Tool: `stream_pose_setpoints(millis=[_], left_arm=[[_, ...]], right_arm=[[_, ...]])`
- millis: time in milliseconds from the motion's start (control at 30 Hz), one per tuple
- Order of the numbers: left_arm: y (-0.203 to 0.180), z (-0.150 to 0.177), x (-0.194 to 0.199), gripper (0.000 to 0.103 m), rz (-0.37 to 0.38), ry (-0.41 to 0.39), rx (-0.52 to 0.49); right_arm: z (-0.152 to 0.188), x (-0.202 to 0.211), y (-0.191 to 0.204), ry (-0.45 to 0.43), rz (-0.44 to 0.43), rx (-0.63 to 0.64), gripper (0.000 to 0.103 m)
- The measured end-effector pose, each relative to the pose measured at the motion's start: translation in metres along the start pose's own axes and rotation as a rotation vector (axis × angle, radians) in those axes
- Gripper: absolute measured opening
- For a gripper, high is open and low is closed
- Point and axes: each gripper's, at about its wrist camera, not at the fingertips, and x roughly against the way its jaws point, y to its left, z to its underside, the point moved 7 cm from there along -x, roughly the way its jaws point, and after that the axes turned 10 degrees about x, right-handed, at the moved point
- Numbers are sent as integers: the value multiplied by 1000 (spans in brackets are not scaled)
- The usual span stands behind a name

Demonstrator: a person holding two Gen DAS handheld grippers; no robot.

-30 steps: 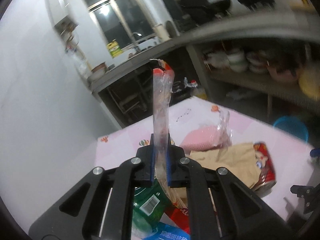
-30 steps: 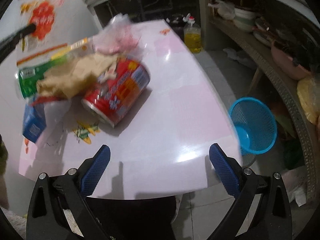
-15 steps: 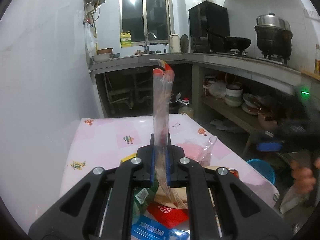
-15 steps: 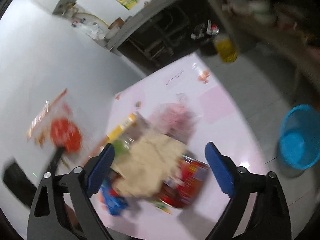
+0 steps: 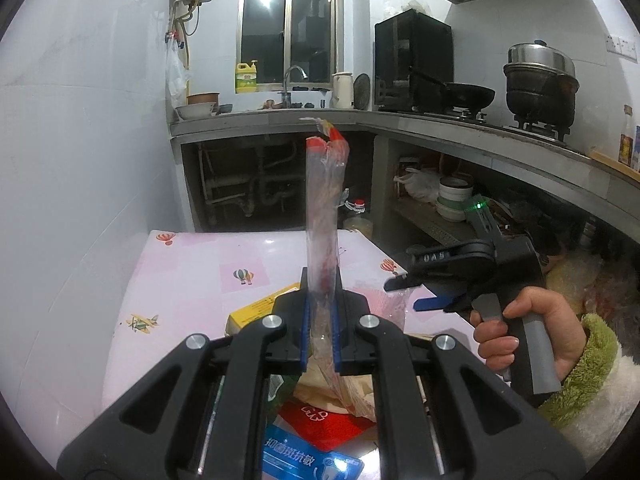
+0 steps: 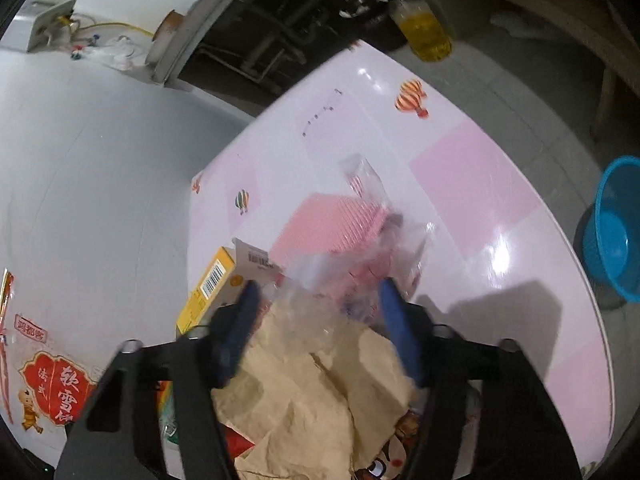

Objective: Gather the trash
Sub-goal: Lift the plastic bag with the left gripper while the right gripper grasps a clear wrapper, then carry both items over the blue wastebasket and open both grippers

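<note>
My left gripper (image 5: pixel 322 296) is shut on a long clear wrapper with a red end (image 5: pixel 326 200), which stands upright above the pink table (image 5: pixel 192 280). The same wrapper (image 6: pixel 52 384) shows its red print at the left edge of the right wrist view. My right gripper (image 6: pixel 320 304) points down at the trash pile and its jaws are closing. A crumpled clear bag of pink stuff (image 6: pixel 336 228) lies between its blue pads, which do not visibly press on it. Brown paper (image 6: pixel 312 392) lies just under that gripper, and a yellow box (image 6: pixel 208 292) lies to its left.
A blue basket (image 6: pixel 616 232) stands on the floor right of the table (image 6: pixel 480 184), and an oil bottle (image 6: pixel 424 32) stands beyond its far edge. A red packet (image 5: pixel 328 416) and a blue box (image 5: pixel 312 460) lie under my left gripper. A hand (image 5: pixel 520 328) holds the right gripper.
The right gripper swung from the table's near edge over to the trash pile and narrowed its jaws around the pink bag. The left gripper rolled level, still holding the wrapper.
</note>
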Motion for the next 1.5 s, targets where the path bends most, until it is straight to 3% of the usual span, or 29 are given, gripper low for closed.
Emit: stream_pose_setpoints(millis=[200, 400, 533, 800, 1067, 1300, 1500], left_arm=[[0, 1, 1, 7, 15, -5, -3], [0, -3, 6, 7, 26, -18, 2], [1, -1, 10, 7, 30, -21, 1], [-1, -3, 15, 7, 39, -33, -2], [-1, -6, 16, 7, 60, -36, 2], [-23, -13, 7, 7, 204, 24, 37], [-74, -20, -25, 7, 364, 152, 56]], right_arm=[[8, 10, -9, -18, -35, -27, 23], [12, 32, -17, -61, -22, -36, 13], [13, 48, -24, -105, 7, -29, 12], [10, 82, -38, -201, 172, 40, 11], [18, 111, -41, -253, 160, 63, 11], [31, 159, -54, -331, 154, 56, 11], [49, 214, -93, -426, 221, 2, 11]])
